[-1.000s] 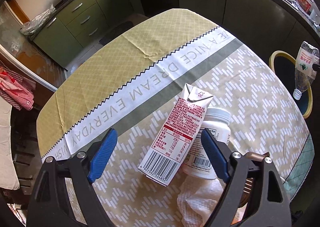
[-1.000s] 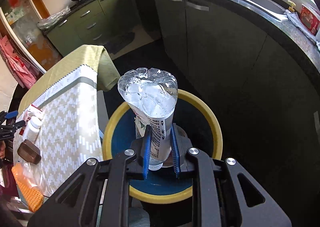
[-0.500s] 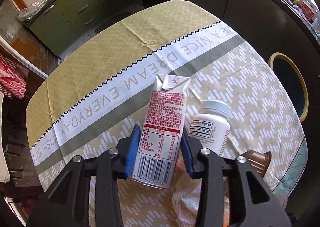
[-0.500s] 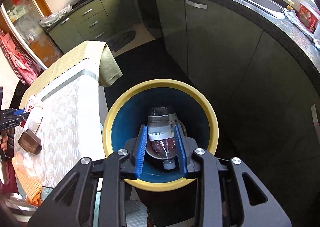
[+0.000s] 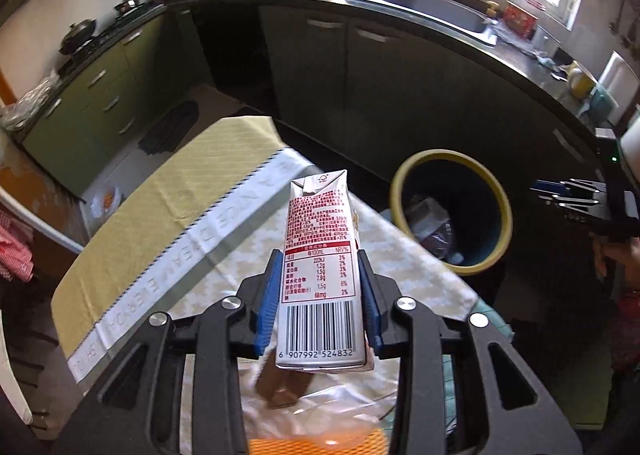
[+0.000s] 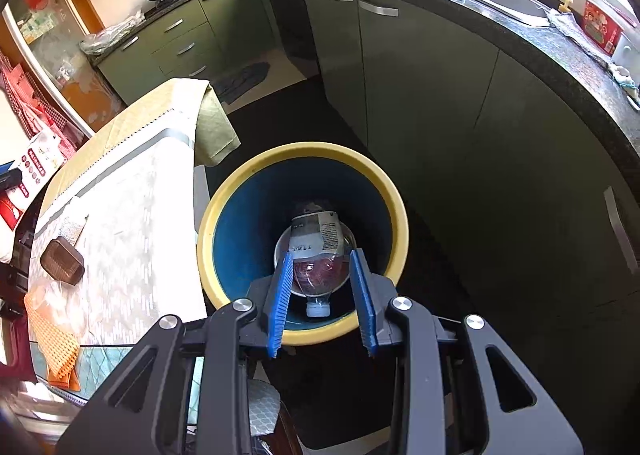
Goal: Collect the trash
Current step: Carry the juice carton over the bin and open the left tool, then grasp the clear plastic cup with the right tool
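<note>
The left gripper is clamped on the milk carton, held above the table; the right gripper stands apart and empty over the yellow-rimmed bin. The grip sits low on the carton, so it may pivot or slip and miss the bin. Only the right wrist view shows the plastic bottle lying cap-down in the bin; the left view alone shows the carton's grip.
</note>
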`<state>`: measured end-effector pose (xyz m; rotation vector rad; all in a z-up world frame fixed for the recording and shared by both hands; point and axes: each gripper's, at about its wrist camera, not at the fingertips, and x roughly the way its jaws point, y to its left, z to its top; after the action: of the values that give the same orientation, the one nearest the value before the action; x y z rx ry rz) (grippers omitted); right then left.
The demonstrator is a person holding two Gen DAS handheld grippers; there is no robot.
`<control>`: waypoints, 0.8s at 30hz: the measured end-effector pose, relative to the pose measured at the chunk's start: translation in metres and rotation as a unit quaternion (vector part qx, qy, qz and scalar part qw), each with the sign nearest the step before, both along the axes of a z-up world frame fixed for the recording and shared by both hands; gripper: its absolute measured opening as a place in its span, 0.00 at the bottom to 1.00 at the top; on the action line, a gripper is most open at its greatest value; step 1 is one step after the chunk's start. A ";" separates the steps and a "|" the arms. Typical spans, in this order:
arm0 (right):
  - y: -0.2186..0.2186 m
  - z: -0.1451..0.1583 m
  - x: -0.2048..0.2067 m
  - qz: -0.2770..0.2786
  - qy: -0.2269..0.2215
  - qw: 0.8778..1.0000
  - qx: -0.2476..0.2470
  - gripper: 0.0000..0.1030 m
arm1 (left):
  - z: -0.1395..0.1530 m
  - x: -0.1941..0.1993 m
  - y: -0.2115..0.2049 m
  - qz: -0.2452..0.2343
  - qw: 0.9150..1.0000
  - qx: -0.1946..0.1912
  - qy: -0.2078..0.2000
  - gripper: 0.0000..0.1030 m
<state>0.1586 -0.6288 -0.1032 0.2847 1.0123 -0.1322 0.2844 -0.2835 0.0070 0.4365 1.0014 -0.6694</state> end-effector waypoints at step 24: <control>0.021 0.007 -0.047 0.061 0.001 0.998 -0.018 0.39 | -0.035 -0.023 -0.113 -0.038 0.999 0.025 0.014 0.45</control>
<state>0.1111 -0.6082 -0.0959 0.1893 1.0251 -0.0403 0.2609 -0.3969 -0.0281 0.5126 1.0334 -0.7214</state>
